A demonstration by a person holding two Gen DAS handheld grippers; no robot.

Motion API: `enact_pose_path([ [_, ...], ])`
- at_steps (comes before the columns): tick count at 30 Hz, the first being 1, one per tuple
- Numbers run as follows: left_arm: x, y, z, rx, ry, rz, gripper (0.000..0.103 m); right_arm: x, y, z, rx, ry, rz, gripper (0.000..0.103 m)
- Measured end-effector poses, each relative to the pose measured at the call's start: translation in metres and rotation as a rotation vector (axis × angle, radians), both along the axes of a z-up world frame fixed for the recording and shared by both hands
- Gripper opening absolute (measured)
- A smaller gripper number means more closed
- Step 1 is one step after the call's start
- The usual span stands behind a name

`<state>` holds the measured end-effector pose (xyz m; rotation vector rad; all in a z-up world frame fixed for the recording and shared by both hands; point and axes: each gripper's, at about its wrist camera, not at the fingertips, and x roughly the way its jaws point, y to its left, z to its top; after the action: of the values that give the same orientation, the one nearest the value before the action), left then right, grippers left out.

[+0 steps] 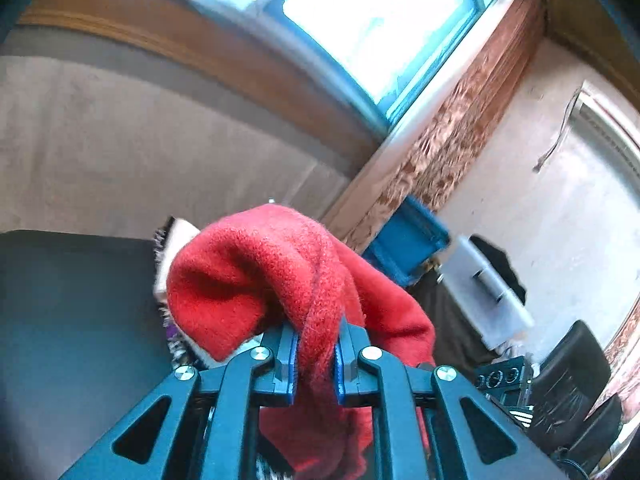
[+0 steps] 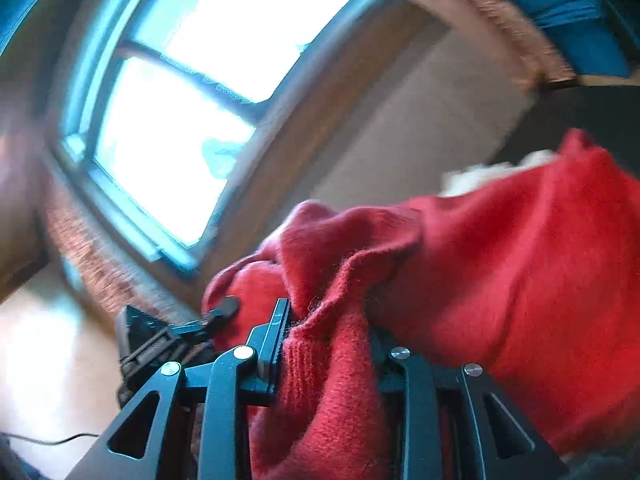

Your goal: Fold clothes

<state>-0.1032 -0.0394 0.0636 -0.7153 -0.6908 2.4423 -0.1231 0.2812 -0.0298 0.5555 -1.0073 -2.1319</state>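
Left wrist view: your left gripper (image 1: 316, 354) pinches a bunched fold of the red sweater (image 1: 256, 276), which drapes over both fingers, lifted above the dark surface (image 1: 76, 300).

Right wrist view: your right gripper (image 2: 328, 344) clamps the sweater's ribbed edge (image 2: 304, 356); the fabric spreads rightward, with the window (image 2: 180, 92) behind.

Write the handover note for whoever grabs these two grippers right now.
Left hand-held gripper: shut on a bunched fold of the red sweater.
Right hand-held gripper: shut on the same red sweater, near a ribbed edge.
The sweater is lifted between both grippers, draped over them and hanging down; both cameras are tilted up toward the window.
Done: garment picked up with two grips.
Left: no fold visible yet. Probably spread it out, lay it flat, then fold.
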Motion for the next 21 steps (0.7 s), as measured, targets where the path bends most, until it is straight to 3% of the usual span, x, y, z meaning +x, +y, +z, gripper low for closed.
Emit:
enact_pose_path([
  [4,0.070,-0.059,0.007,0.020,0.013,0.114,0.012,0.025,-0.069,0.012,-0.073,0.035,0.206,0.032],
  [8,0.121,-0.142,-0.022,0.052,-0.122,0.271,0.012,0.064,-0.138,0.000,-0.177,-0.032,0.376,0.033],
  [12,0.180,-0.211,-0.054,-0.033,-0.237,0.400,0.011,0.087,-0.174,-0.002,-0.266,-0.100,0.396,0.033],
  [15,0.218,-0.243,-0.067,-0.085,-0.265,0.463,0.010,0.109,-0.198,0.005,-0.337,-0.124,0.403,0.033],
  [20,0.260,-0.276,-0.099,-0.145,-0.361,0.460,0.011,0.131,-0.229,0.036,-0.271,-0.064,0.398,0.033],
  [21,0.264,-0.279,-0.109,-0.171,-0.401,0.472,0.011,0.134,-0.233,0.037,-0.234,-0.063,0.400,0.039],
])
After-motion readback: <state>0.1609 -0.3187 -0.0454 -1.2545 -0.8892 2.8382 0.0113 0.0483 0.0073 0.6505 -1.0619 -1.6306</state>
